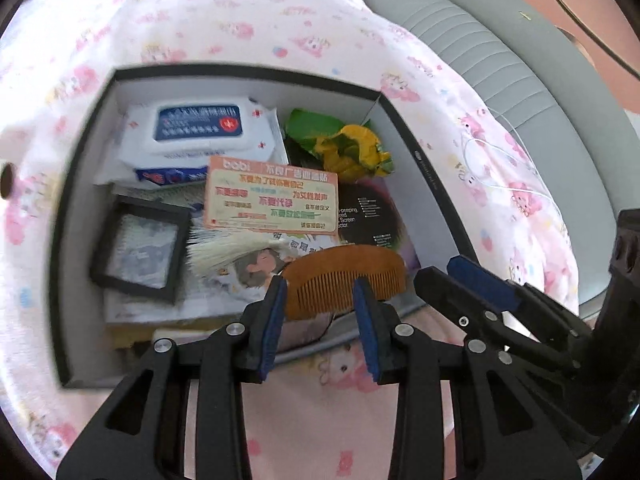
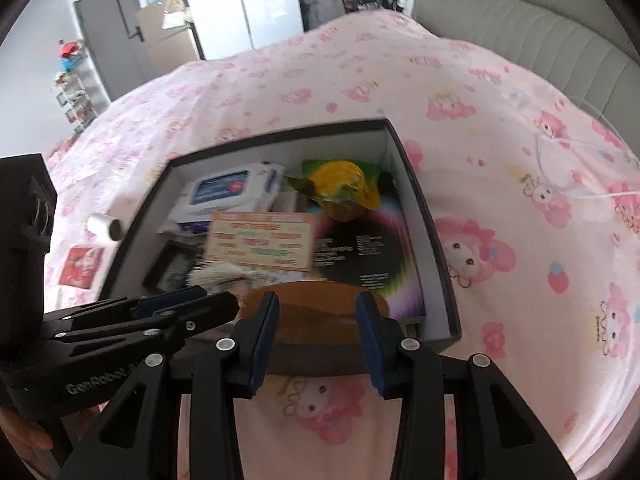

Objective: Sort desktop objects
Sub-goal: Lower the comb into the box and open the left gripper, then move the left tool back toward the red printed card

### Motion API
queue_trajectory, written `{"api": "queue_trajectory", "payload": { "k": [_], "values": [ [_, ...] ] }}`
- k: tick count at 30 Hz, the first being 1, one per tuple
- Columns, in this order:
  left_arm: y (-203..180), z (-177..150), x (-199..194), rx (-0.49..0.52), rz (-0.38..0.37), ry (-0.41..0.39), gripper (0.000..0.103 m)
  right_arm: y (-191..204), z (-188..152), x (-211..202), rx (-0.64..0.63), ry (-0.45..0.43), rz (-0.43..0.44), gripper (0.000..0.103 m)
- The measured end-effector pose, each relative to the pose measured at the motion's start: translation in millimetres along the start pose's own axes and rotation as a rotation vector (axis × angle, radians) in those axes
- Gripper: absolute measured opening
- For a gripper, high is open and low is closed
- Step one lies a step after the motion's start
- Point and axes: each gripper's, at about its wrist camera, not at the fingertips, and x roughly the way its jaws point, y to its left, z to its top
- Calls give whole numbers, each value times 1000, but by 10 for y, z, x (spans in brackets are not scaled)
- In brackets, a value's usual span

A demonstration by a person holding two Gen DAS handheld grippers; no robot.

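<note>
Comb (image 2: 320,312) blurred; card (image 2: 260,246) print unreadable

A bed spread with a pink cartoon-print sheet (image 2: 500,128) carries an open dark box (image 2: 430,224), a white roll (image 2: 105,227), a red packet (image 2: 81,266) and a white cable (image 2: 568,168).

Items crowd the box (image 1: 76,184); bedsheet (image 2: 500,184) around it lies open.

Dark grey open rectangular cardboard box (image 1: 404,128) sits on the pink bedsheet. Inside: brown wooden comb (image 1: 346,274) at 6 o'clock, teeth toward near wall; white-blue wet-wipes pack (image 1: 198,130) at 11; crumpled green-yellow wrapper (image 1: 344,146) at 1; orange printed card (image 1: 272,196) centre; black square frame (image 1: 140,250) at 8.
</note>
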Motion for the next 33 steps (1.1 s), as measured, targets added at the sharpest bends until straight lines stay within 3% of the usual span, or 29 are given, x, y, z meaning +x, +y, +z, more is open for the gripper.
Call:
{"api": "queue_trajectory", "payload": {
  "k": [6, 10, 22, 33],
  "values": [
    [-35, -189, -460, 11, 46, -63, 33, 222, -101, -334, -35, -41, -3, 36],
    [-129, -347, -756, 59, 154, -115, 33, 418, -226, -578, -45, -61, 15, 36],
    [-154, -1098, -1681, 142, 374, -284, 33, 992, -736, -1157, -58, -105, 64, 36],
    [170, -1642, -2100, 44, 436, -306, 33, 1491, -1149, -1337, -92, -84, 116, 36]
  ]
}}
